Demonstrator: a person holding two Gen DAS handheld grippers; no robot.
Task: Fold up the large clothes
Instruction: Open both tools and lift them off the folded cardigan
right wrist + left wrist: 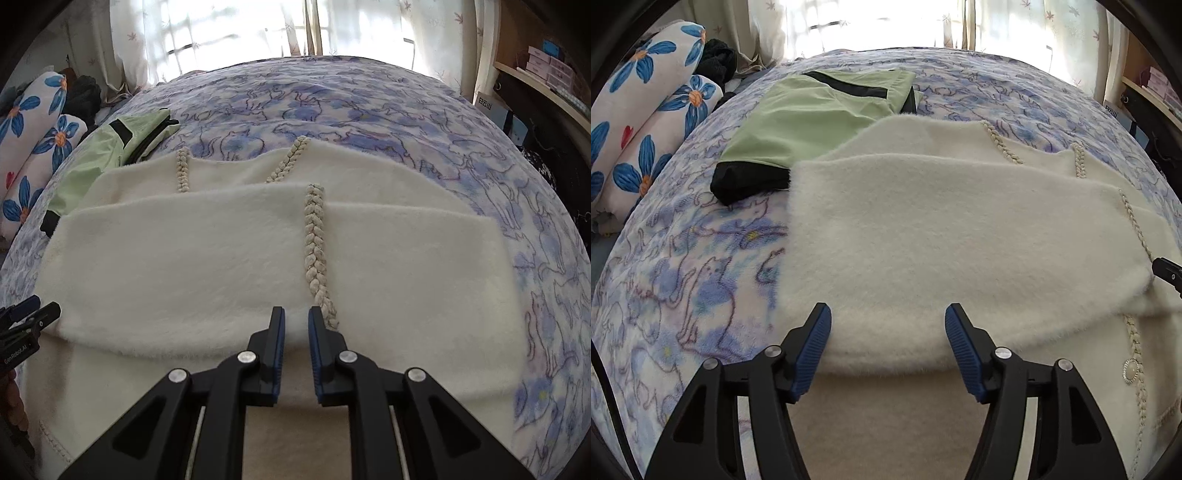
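Note:
A cream fluffy sweater (942, 229) with braided trim (314, 251) lies folded on the bed, its top layer ending in a soft fold nearest me. My left gripper (888, 314) hangs open just above that fold, the blue pads wide apart and nothing between them. My right gripper (295, 314) is over the same fold beside the braid; its pads stand a narrow gap apart. Cream fabric shows in that gap and lies flat, not bunched. The tip of each gripper shows at the edge of the other's view, the right gripper (1167, 271) and the left gripper (33, 310).
A folded light-green garment with black trim (812, 118) lies behind the sweater on the left. The bed's blue cat-print blanket (683, 277) spreads all around. Flowered pillows (646, 110) are at far left, curtains behind, a shelf with boxes (546, 70) at right.

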